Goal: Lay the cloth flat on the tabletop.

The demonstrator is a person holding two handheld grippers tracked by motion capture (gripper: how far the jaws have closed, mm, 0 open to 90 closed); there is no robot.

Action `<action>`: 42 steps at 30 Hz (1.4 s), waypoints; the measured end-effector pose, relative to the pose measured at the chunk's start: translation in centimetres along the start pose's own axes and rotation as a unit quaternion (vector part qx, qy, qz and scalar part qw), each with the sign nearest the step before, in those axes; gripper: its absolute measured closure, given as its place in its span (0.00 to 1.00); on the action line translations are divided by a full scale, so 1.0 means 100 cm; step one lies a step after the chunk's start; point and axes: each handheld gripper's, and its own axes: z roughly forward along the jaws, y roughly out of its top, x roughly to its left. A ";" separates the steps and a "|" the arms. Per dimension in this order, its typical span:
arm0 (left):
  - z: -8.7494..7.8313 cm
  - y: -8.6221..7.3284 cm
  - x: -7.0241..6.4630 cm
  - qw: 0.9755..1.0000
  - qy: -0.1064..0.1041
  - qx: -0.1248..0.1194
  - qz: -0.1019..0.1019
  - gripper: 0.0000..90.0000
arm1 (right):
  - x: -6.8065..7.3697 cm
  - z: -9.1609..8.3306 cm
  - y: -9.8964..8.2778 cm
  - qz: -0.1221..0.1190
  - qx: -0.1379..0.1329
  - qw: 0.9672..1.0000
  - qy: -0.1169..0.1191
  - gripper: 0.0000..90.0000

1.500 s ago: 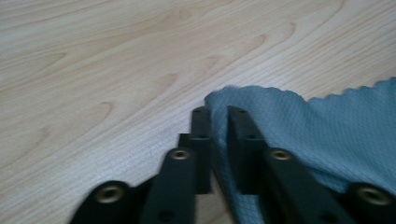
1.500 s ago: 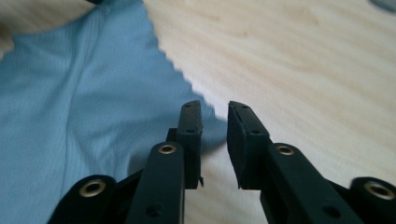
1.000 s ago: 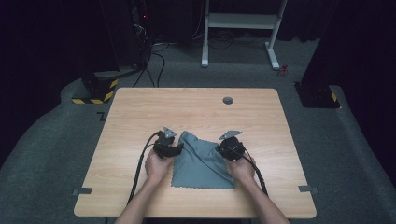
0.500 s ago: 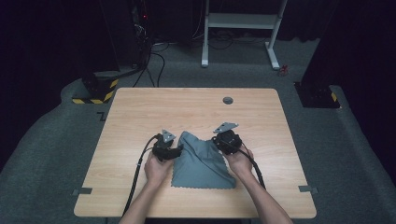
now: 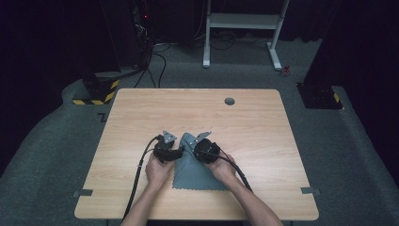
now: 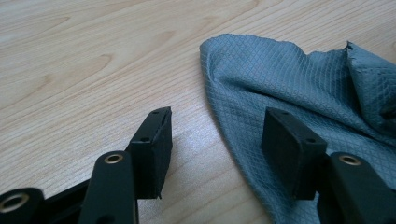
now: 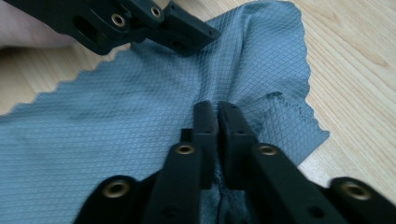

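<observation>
A grey diamond-weave cloth [image 5: 197, 175] lies on the wooden table [image 5: 188, 110], near the front. My right gripper [image 5: 194, 147] is shut on a raised fold of this cloth [image 7: 116, 121]. Its jaws [image 7: 217, 109] have just been opening a little, and the fabric still sits pinched between them. The lifted right corner is drawn over toward the left. My left gripper [image 5: 179, 151] stands open at the cloth's left edge [image 6: 299, 88]. Its jaws [image 6: 215, 126] have opened slightly wider; one is over bare wood, the other over fabric, neither pressing. One left-gripper finger [image 7: 187, 28] hovers just beyond my right jaws.
A round cable hole [image 5: 229, 100] sits near the table's far edge. Tape pieces [image 5: 82, 193] mark the front corners. A white desk frame [image 5: 244, 21] and a yellow-black striped base [image 5: 94, 94] stand on the carpet beyond.
My right gripper has moved left toward the left gripper, dragging the cloth's right corner over the rest. The left hand has stayed put.
</observation>
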 end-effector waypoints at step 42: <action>0.001 0.000 0.003 1.000 -0.015 0.001 -0.002 0.49 | -0.085 -0.042 -0.046 0.100 -0.003 0.986 -0.135 1.00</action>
